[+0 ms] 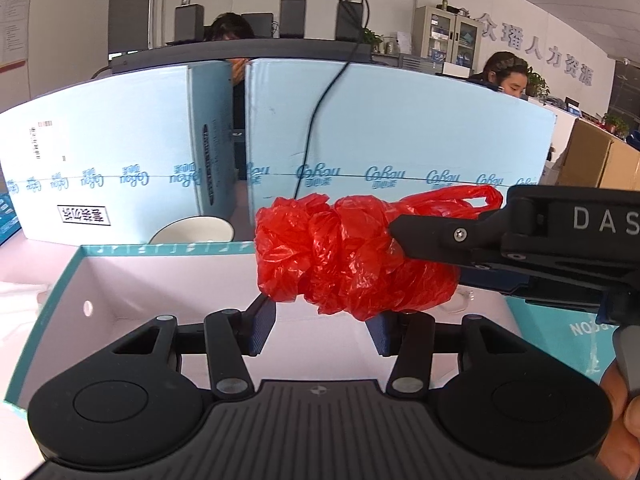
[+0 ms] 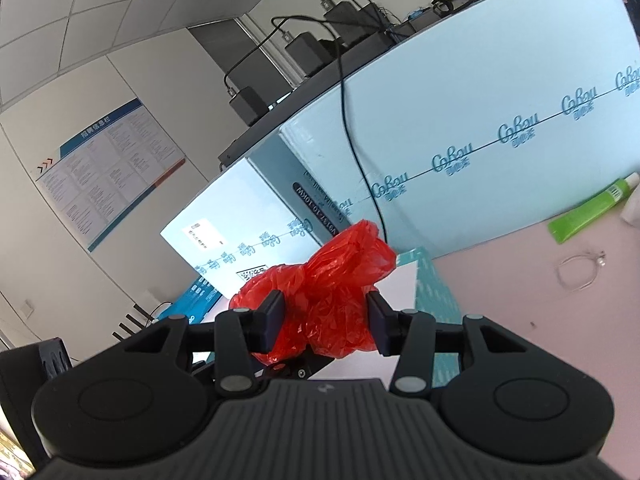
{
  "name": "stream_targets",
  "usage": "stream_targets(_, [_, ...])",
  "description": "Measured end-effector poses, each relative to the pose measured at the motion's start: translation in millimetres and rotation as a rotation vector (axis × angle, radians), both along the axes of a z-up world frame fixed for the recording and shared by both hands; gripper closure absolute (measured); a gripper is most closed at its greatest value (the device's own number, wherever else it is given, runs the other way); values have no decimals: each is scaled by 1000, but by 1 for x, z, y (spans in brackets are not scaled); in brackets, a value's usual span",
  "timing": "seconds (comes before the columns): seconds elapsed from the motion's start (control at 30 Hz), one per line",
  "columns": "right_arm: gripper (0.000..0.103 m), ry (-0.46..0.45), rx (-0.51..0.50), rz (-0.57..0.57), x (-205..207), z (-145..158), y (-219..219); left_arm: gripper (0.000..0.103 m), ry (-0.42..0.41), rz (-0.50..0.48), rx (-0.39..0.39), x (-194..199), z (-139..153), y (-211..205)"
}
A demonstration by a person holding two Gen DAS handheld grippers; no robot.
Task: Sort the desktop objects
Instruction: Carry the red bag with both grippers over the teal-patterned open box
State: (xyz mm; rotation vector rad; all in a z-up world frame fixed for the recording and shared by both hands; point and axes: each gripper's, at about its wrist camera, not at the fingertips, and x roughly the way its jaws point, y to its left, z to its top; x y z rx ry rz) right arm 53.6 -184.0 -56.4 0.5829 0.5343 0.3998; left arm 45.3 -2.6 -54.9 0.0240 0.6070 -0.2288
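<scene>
My right gripper (image 2: 326, 322) clamps the crumpled red bag (image 1: 344, 252) above the open box (image 1: 168, 276). My left gripper (image 1: 320, 330) gapes wide beneath. Best released low, inside the walls.

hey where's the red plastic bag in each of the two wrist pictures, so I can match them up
Left wrist view: the red plastic bag sits right of centre, held by the right claw reaching in from the right, above the open teal-rimmed box.
Right wrist view: the bag is at lower centre, between that claw's fingers.
Shared landmark: the black cable hanging down the light blue cartons.
</scene>
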Motion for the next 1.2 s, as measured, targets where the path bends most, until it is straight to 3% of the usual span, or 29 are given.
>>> stream_targets(0.73, [53, 67, 18, 96, 21, -24, 45, 59, 66, 105, 31, 17, -20, 48])
stream_targets(1.2, [53, 141, 32, 145, 36, -46, 65, 59, 153, 174, 64, 29, -35, 67])
